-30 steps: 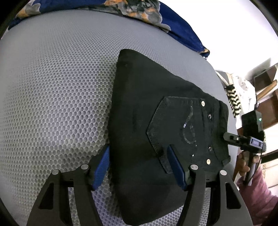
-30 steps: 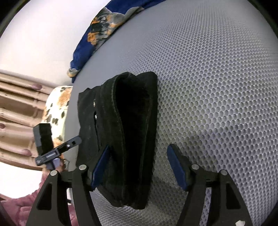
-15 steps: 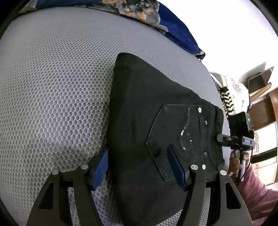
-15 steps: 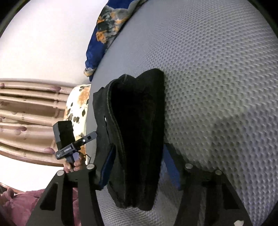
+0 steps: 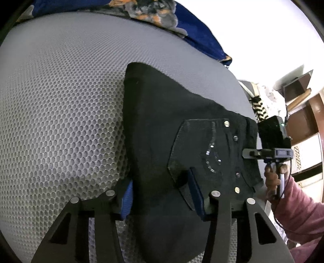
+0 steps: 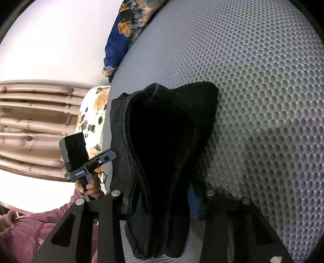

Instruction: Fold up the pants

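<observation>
Left wrist view: the folded black pants (image 5: 172, 145) lay on the grey mesh mattress (image 5: 60, 111), which serves as the landmark. The pants occupied the right half of the mattress, with the back pocket (image 5: 202, 153) and its rivets facing up, near the right edge of the mattress. The left gripper (image 5: 162, 194) straddled the near edge of the pants; its jaws were closing, with the left blue pad (image 5: 127, 200) at the left edge of the fabric and the right pad (image 5: 195, 192) on top of the pocket area. The pads had not visibly pinched the cloth. At the right edge of the mattress, the right hand (image 5: 273, 180) in a pink sleeve (image 5: 299, 214) held the right gripper's handle. A blue patterned cloth (image 5: 162, 14) lay at the far edge of the mattress. Right wrist view: the pants (image 6: 162, 141) appeared end-on as a layered stack near the left edge of the mattress (image 6: 253, 91). The right gripper (image 6: 162, 200) had the stack between its jaws, which were closing; both blue pads lay against the sides of the stack, but firm clamping could not be confirmed. Beyond the left edge of the mattress, the left hand (image 6: 91, 186) held the left gripper's handle. The blue cloth (image 6: 125, 30) lay at the far corner of the mattress, and a floral pillow (image 6: 91, 117) lay just off its left edge.
</observation>
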{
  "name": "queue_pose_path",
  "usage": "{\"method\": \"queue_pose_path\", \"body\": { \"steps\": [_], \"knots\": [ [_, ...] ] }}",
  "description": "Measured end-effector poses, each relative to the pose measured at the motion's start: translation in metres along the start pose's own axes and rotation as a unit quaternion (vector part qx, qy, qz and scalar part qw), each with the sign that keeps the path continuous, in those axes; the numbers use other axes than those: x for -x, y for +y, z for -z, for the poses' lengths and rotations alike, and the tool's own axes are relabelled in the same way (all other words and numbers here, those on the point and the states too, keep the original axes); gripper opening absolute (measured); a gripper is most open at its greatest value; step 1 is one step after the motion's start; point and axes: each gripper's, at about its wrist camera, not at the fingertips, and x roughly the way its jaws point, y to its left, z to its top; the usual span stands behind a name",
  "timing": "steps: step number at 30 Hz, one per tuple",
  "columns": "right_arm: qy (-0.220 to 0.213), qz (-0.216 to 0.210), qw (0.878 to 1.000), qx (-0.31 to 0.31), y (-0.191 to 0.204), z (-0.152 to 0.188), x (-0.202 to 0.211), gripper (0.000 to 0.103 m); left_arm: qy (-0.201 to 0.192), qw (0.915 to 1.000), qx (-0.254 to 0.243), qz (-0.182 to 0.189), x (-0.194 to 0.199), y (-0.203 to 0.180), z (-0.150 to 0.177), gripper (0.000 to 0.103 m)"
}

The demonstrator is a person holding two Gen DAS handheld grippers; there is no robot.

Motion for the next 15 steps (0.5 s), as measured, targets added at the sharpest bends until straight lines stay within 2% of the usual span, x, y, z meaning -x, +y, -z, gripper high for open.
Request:
{"method": "queue_pose_path", "body": {
  "steps": [4,8,15],
  "knots": [
    [-0.001,0.0,1.0,0.001,0.001,0.0,-0.001,0.04,-0.003,0.9998,0.016,0.011,0.0,0.003,-0.003,0.051],
    [-0.003,-0.001,1.0,0.0,0.002,0.002,-0.001,0.04,0.002,0.9989,0.028,0.037,-0.001,0.012,-0.007,0.053],
    [-0.007,-0.001,1.0,0.0,0.0,0.002,-0.001,0.039,0.013,0.9982,-0.011,0.057,0.001,0.001,-0.007,0.053]
  ]
}}
